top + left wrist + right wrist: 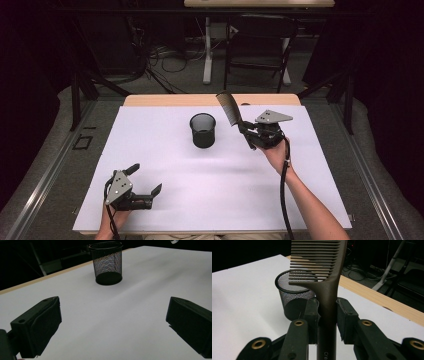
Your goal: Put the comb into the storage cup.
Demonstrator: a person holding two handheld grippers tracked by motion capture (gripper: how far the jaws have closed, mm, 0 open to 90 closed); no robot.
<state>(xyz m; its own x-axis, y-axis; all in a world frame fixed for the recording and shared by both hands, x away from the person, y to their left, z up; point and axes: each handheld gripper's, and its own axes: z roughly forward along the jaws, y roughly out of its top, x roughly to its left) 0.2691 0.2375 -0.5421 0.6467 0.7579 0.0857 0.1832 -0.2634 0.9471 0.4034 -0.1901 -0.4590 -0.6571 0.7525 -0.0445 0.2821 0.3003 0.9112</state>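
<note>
A dark comb [231,112] [324,277] stands nearly upright, teeth end up, with my right gripper [250,134] [327,312] shut on its handle above the table's right half. A black mesh cup [203,130] [107,263] [294,298] stands upright at mid table, just left of the comb and a little below it. Near the front left corner my left gripper [147,181] [113,322] rests low over the table, its jaws wide open with nothing between them, facing the cup from a distance.
A white sheet [165,175] covers the wooden table [200,100], whose bare edge shows at the back. Beyond the table stand a folding chair [257,47] and a desk leg [207,50] with cables on the floor.
</note>
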